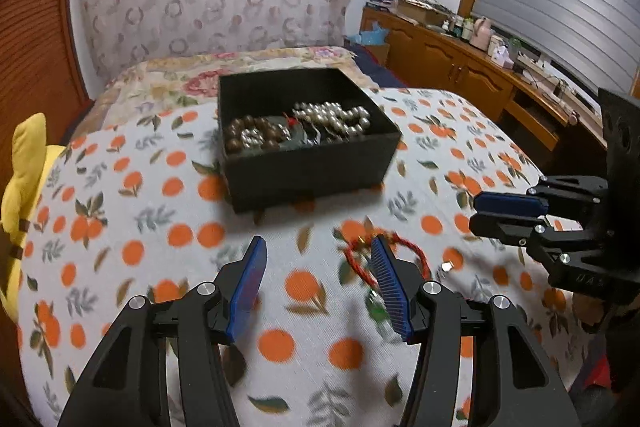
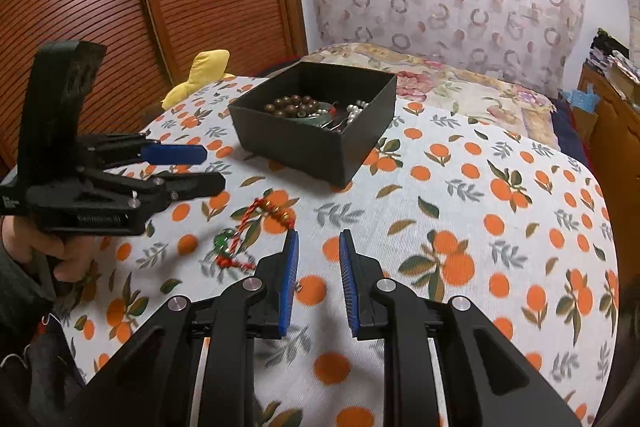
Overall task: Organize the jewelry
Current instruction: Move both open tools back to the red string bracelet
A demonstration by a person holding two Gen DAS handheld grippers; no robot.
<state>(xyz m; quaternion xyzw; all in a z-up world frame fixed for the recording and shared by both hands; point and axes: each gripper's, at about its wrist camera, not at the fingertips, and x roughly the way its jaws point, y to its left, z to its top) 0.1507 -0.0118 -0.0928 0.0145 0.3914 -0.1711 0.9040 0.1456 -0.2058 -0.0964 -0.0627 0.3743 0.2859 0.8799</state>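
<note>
An orange-print cloth fills both frames. Upper center sits the black box of beads. Lower center, the left gripper and right gripper stand apart, empty; the red cord bracelet lies between the 2.

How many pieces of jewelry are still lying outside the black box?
1: a red braided bracelet lies on the orange-print blanket in front of the black box. More could be hidden behind the tools.
</note>
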